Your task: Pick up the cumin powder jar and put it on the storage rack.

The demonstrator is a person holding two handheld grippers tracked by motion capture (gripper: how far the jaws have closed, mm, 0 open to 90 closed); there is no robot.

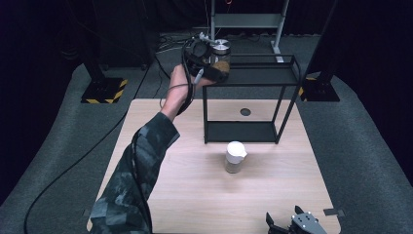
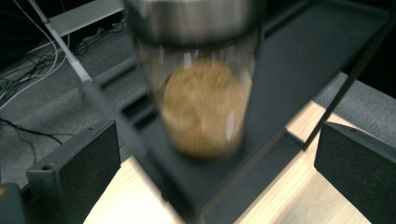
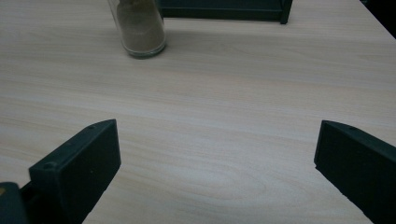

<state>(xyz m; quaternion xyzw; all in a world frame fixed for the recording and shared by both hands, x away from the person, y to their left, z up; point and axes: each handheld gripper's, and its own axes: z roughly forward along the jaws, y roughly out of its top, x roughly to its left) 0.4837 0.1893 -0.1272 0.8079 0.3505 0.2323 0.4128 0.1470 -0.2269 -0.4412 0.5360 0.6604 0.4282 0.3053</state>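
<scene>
A clear glass jar with a silver metal lid (image 1: 221,54) stands on the top shelf of the black metal-frame rack (image 1: 287,73), at that shelf's left end; a mound of brown granular stuff fills its lower part, with clear glass above it up to the lid. The left gripper (image 1: 210,68) is held up at that corner by a hand in a camouflage-patterned sleeve (image 1: 131,170). In the left gripper view the jar (image 2: 201,88) sits blurred between the two black fingers (image 2: 74,172), which stand wide apart — neither one touches the glass, so the jar rests on the shelf on its own.

Nearer on the pale wooden counter (image 1: 170,195), just in front of the rack's lower shelf, stands a second glass jar with a white cap (image 1: 235,157), filled most of the way with a tan powder. The right gripper view shows that jar's lower part (image 3: 139,28) far ahead and to the left, upright on the counter.

The right gripper (image 1: 285,225) lies at the counter's near right edge, well apart from both jars, its fingers (image 3: 79,168) spread wide over bare wood with nothing between them. A small dark round hole (image 1: 245,111) sits in the counter behind the rack's lower shelf. Black cable (image 1: 68,170) trails across the grey floor to the left.
</scene>
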